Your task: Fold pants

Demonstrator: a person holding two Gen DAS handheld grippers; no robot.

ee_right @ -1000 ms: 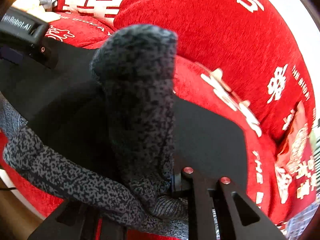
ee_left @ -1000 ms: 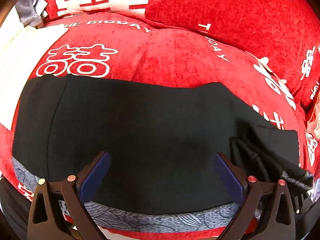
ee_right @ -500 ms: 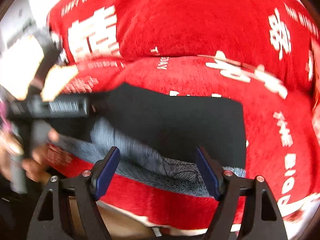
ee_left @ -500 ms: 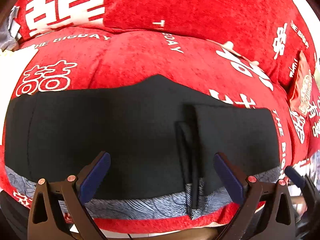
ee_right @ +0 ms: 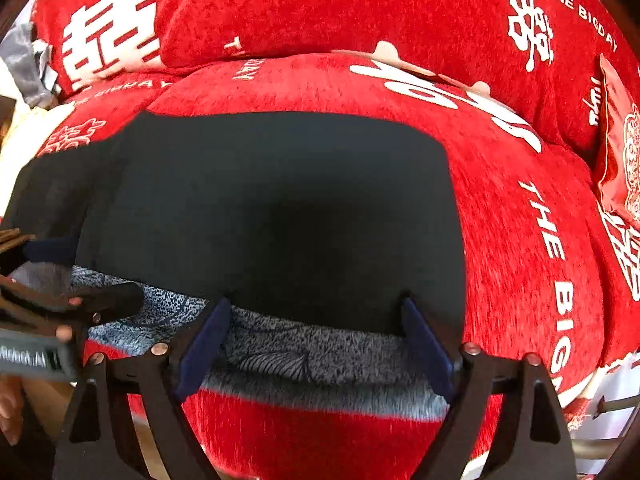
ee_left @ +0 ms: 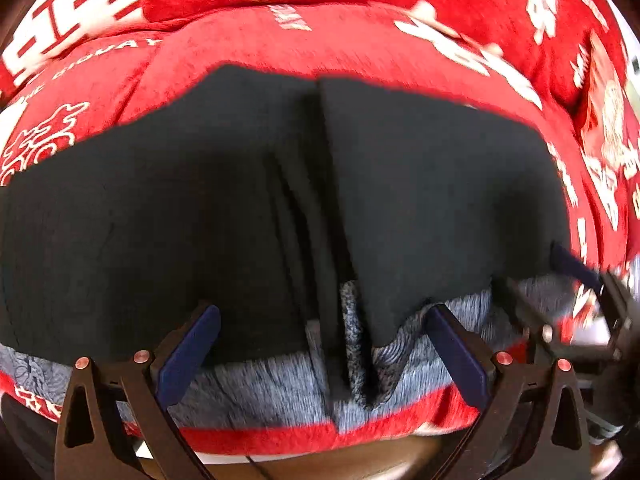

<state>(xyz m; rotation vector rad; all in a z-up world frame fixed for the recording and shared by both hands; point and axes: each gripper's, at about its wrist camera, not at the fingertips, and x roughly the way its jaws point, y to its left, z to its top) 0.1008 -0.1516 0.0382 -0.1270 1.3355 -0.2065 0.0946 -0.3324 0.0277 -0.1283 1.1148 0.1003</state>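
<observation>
Pants (ee_left: 200,208) lie flat on the red sofa (ee_left: 360,40), partly folded, with the right part lapped over the middle and the grey patterned waistband (ee_left: 280,388) along the near edge. Left tongs (ee_left: 324,356) and right tongs (ee_right: 316,348) both gape wide, holding nothing, hovering at the waistband. Risk: the soft, rounded cushion could let the lapped layer slide or the stacked edges splay when next pinched, and a grab may catch only the top layer. Only the left view shows the fold ridge; the right view shows the flap's flat top and the sofa's right side.
</observation>
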